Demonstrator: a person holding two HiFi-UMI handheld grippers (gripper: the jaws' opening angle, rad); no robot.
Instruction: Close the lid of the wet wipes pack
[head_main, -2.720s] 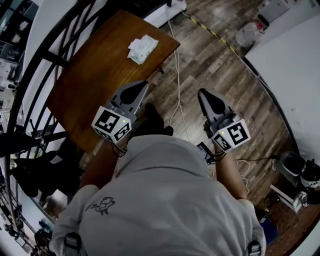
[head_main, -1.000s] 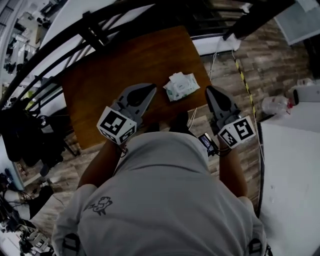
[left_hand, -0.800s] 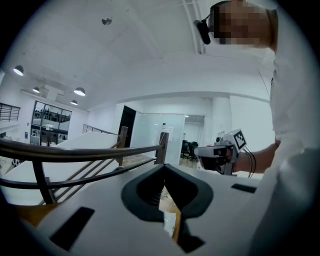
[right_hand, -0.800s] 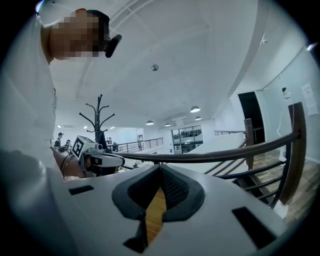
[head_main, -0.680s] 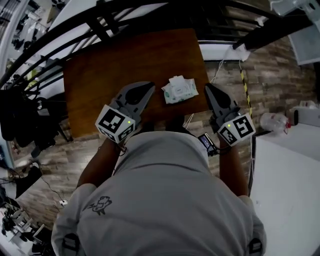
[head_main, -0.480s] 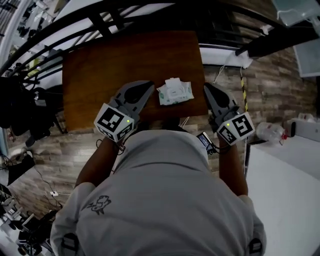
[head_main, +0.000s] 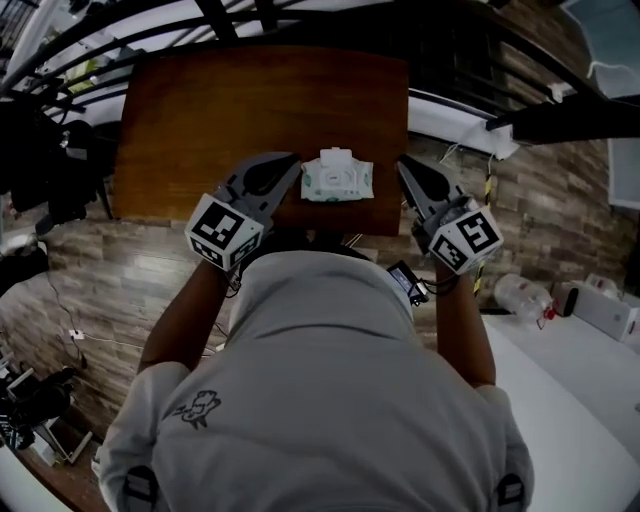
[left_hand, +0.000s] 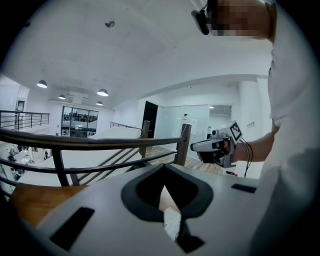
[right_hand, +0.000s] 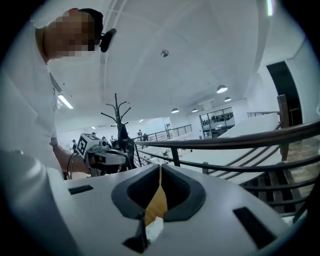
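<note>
Left gripper (left_hand: 164, 172): jaws clenched tip to tip, nothing in them. Right gripper (right_hand: 160, 170): same, pressed together and empty. In each gripper view the gripper body fills the lower frame. Only a thin slit behind the tips shows brown table and a white sliver of the wet wipes pack (head_main: 337, 178).

Head view: pack lies flat near the table's (head_main: 200, 110) near edge, between the two gripper tips. Left tip is just beside its left end, right tip near its right end, both look apart from it. Height above the table is hard to judge.

A white lid flap (head_main: 335, 156) sticks out at the pack's far edge; looks open, but how far is unclear. Print is unreadable. The person's shirt (head_main: 330, 400) hides the lower frame and part of the table's near edge. A dark railing (head_main: 450, 60) behind the table is cut off at the top.
</note>
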